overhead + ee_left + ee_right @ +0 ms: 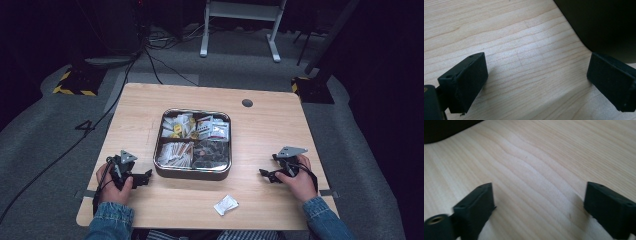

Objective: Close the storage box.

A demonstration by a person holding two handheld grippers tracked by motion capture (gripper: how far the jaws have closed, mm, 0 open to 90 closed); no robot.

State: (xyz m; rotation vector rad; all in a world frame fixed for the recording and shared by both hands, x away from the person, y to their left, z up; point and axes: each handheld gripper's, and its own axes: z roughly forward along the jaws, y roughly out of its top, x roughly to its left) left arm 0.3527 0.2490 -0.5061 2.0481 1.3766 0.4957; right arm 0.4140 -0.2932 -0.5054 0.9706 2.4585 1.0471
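Note:
A square metal tray sits mid-table, its four compartments full of packets: yellowish ones far left, white and red ones far right, pale sticks near left, dark ones near right. A loose white packet lies near the front edge. My left gripper rests low on the table just left of the tray, pointing at it, and is open. In the left gripper view its jaws stand wide over bare wood, with the tray's dark wall ahead. My right gripper is open right of the tray; its jaws are empty.
The wooden table has a dark cable hole at the back right. Cables run across the grey floor behind it. A white frame stand is farther back.

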